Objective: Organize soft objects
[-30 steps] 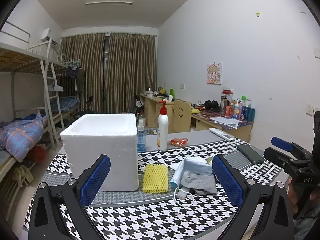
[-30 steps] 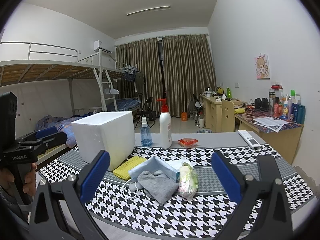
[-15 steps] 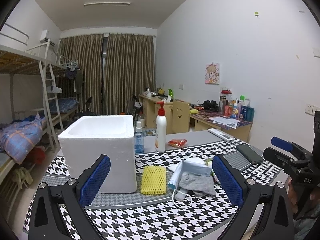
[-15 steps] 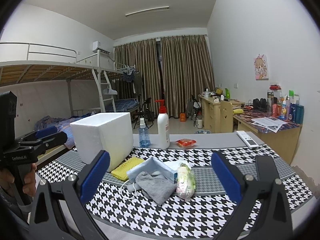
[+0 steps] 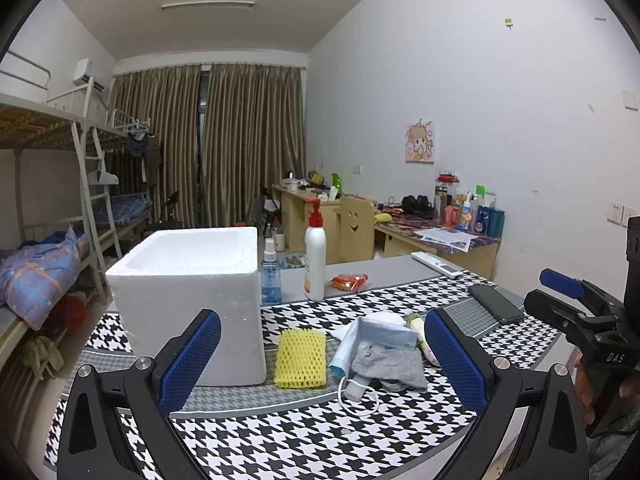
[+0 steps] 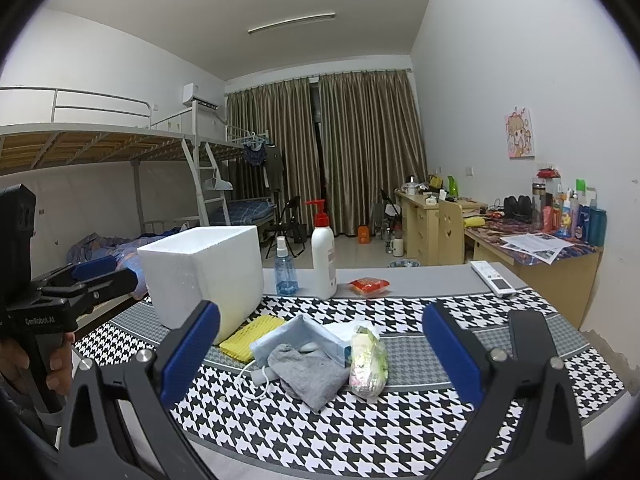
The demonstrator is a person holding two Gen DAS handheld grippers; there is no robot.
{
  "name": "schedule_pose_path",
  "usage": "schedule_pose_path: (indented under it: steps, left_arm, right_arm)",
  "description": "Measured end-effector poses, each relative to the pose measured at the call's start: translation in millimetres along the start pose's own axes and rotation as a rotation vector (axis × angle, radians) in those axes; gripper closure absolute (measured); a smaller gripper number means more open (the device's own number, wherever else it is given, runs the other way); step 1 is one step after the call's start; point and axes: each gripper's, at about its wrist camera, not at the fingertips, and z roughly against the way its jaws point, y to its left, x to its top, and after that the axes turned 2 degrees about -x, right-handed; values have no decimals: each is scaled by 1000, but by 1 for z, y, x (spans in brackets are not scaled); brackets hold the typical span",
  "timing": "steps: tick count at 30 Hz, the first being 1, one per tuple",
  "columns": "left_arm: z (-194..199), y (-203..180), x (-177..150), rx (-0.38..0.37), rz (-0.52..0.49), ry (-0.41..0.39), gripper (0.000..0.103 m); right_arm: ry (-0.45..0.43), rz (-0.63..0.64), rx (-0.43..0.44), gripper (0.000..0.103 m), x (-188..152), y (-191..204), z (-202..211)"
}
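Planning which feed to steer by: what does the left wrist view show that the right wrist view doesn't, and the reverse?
Left wrist only: the phone, the foam box's open top, and the right gripper at the frame edge.

Right wrist only: the wrapped green-white packet in full, and the left gripper held in a hand.

Both: box, yellow sponge, mask, grey cloth, pump bottle, spray bottle, remote. Each camera's own jaws stand open, empty.

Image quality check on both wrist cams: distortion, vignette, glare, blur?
Left wrist view: strong fisheye bend, black corner vignette, sharp foam box, no glare. Right wrist view: same bend and vignette, sharp grey cloth, even ceiling light, soft shadows.
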Motion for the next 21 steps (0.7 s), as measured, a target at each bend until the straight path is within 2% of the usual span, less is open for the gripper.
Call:
schedule_pose_path:
  steps: [11,21]
  left_arm:
    - [-6,-1,3,-10,0,6,1]
    - [-34,-5,5,-43,-16,77,1]
  right_arm:
    - [15,-4,1,1,1,-2,-10]
    - [89,-26,-17,1,0,-11,-32]
